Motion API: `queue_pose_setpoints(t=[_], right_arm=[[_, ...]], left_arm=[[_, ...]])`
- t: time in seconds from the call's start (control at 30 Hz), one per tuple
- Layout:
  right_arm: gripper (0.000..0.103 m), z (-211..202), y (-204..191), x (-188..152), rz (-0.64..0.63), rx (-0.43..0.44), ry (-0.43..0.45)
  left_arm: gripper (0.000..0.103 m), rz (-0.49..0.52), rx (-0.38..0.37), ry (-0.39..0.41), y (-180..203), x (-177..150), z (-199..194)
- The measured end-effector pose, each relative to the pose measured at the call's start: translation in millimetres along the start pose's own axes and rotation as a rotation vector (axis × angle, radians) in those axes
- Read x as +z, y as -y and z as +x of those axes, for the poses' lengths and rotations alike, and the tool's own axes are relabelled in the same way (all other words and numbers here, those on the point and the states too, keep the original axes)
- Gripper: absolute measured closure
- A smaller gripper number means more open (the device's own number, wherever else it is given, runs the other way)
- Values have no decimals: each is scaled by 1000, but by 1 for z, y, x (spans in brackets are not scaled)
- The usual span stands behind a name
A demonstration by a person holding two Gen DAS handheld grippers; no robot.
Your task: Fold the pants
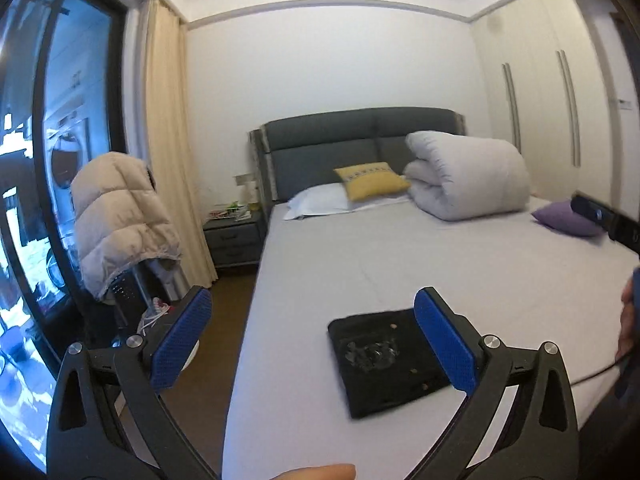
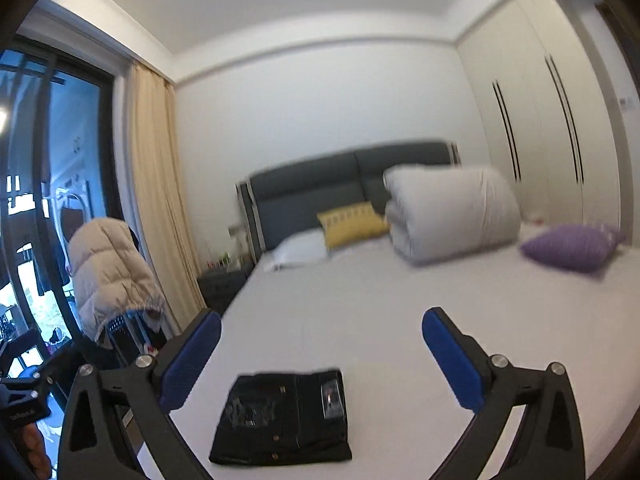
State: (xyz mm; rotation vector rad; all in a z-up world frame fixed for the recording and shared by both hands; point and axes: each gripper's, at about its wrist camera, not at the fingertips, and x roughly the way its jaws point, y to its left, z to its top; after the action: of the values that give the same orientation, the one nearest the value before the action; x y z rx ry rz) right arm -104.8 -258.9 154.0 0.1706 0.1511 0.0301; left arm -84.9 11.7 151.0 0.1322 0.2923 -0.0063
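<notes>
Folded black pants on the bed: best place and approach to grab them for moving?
Probably pinch the thick folded edge nearest the foot of the bed, coming in low from that side: the black pants lie flat in a compact stack on the sheet, so that edge gathers all layers.

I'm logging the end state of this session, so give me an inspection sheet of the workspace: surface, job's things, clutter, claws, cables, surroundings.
Surface: bed with a pale sheet, mostly bare near the foot.
Job's things: black pants folded into a compact rectangle, lying flat on the sheet.
Clutter: rolled duvet, yellow cushion, white pillow and purple cushion at the head end.
Claws: left claw and right claw both open, nothing between the jaws, above the pants.
Cables: thin dark line at the bed's right edge; cannot tell what it is.
Surroundings: puffer jacket draped by the window, nightstand, wardrobe.
</notes>
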Motion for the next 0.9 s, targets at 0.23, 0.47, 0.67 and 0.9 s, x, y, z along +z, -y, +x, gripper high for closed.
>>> queue_pose_setpoints(t=[0.23,0.47,0.67,0.9], right_arm=[[0,-48,-30,25,-91,-68,30],[0,-39,-45,15,-118,-111,-144],[0,-12,-53,-18,-109,-123,-276],[0,13,-55,-49,-86,-152,-401]], left_arm=[[0,-60,46,-84,-4,14,-46],[0,-87,20,-220,11,-4,-29],[0,-115,-5,-347,20,-46,39],[0,-165,-16,-459,19,-85,91]])
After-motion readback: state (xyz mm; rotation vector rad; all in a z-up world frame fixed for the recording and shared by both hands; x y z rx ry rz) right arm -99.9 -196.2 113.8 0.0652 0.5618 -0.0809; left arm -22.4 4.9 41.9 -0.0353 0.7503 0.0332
